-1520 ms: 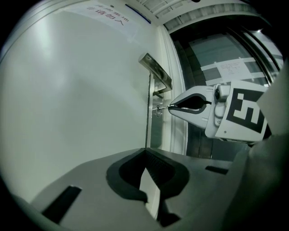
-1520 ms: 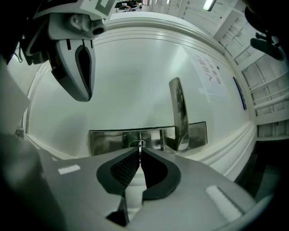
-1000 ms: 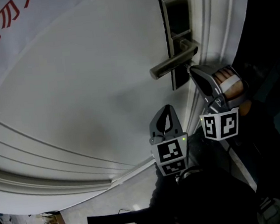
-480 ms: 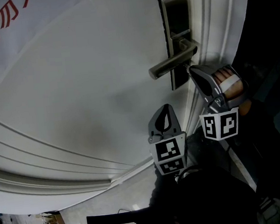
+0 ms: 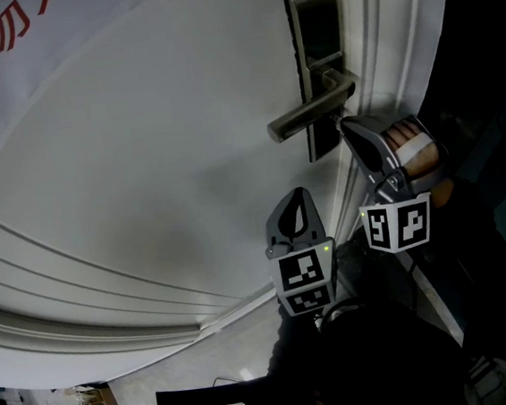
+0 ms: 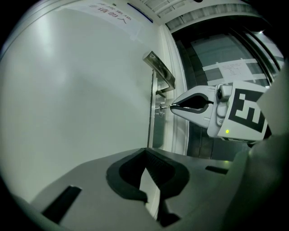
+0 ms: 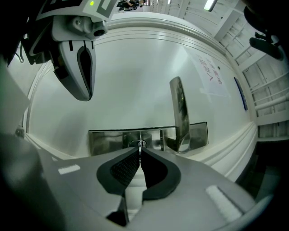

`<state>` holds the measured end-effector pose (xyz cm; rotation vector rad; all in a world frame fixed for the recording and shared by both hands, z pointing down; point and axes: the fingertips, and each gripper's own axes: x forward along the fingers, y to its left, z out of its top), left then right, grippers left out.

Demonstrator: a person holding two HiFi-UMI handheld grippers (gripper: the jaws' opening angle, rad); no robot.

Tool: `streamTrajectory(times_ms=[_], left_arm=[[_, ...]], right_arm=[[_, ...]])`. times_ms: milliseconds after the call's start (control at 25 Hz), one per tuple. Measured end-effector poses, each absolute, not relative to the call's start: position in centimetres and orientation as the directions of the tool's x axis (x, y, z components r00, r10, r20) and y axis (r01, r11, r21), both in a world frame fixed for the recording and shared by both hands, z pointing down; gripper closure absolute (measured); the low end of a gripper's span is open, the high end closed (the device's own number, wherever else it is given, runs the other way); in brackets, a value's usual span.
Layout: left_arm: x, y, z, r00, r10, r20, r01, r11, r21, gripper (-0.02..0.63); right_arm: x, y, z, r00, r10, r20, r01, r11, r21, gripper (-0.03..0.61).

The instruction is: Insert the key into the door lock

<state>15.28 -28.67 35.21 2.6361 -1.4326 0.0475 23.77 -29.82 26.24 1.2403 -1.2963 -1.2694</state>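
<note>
Large red Chinese characters are running across a white sheet (image 5: 67, 55) on the door (image 5: 186, 168) in the head view; 请 and 勿 are reading clearly, while their neighbours are being cut off by the picture's edge; in the right gripper view the same sheet (image 7: 211, 76) is showing only small red marks, too blurred to read; in the left gripper view the fine print on it (image 6: 113, 10) and on a paper (image 6: 235, 70) on the dark glass is coming out illegible; the cubes on the left gripper (image 5: 299, 198) and right gripper (image 5: 346, 125) are carrying black-and-white square codes.
</note>
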Motion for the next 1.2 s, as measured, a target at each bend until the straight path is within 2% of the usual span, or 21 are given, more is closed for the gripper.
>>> streamTrajectory(times_ms=[1200], left_arm=[[15.39,-28.67,34.94,0.569,-0.818,0.088,-0.822,-0.561,0.100,0.612]], right_arm=[[23.78,-30.08,26.19,-0.069,-0.997,-0.030,-0.044,-0.027,0.999,0.566]])
